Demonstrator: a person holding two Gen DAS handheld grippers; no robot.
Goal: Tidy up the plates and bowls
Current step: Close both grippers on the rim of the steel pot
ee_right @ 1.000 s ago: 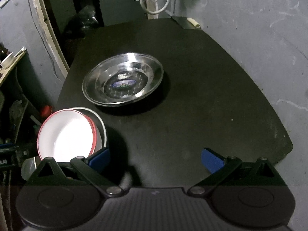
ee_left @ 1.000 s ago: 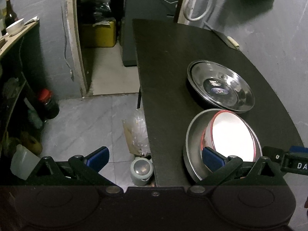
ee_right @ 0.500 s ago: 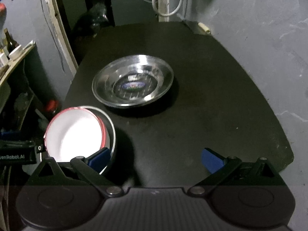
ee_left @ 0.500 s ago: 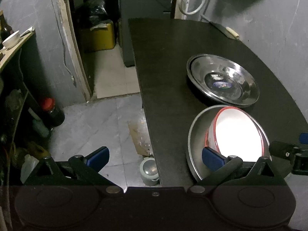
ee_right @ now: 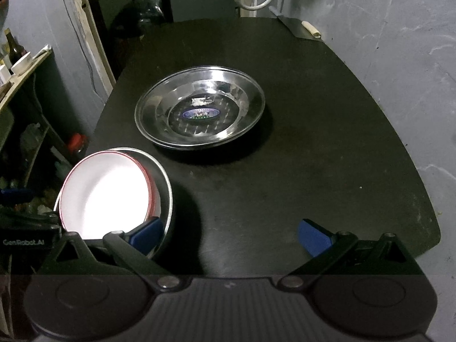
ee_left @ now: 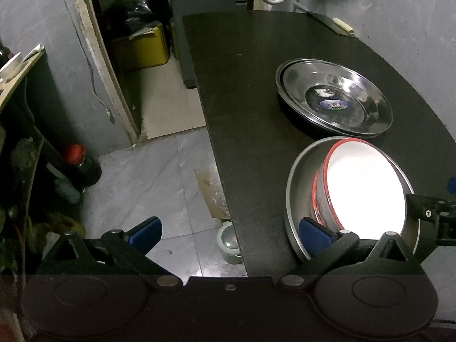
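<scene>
On the black table (ee_left: 250, 91) lies a stack of shiny steel plates (ee_left: 333, 99) (ee_right: 199, 111). Nearer to me, a white bowl with a red rim (ee_left: 367, 188) (ee_right: 105, 191) sits tilted inside a grey metal bowl (ee_left: 296, 188) (ee_right: 166, 199). My left gripper (ee_left: 229, 232) is open and holds nothing; it straddles the table's left edge, its right pad (ee_left: 313, 232) over the grey bowl's near rim. My right gripper (ee_right: 230, 233) is open above the table's near edge, its left pad (ee_right: 146, 233) beside the grey bowl.
A cleaver (ee_left: 327, 22) (ee_right: 299, 28) lies at the table's far end by the grey wall. Left of the table are tiled floor, a yellow box (ee_left: 142, 45), a red-capped bottle (ee_left: 79, 162), a small grey pot (ee_left: 229, 242) and a cluttered shelf (ee_right: 22, 68).
Both views have drifted a little, so the dishes sit slightly higher in frame. The plates and bowls lie where they were. Both grippers remain open.
</scene>
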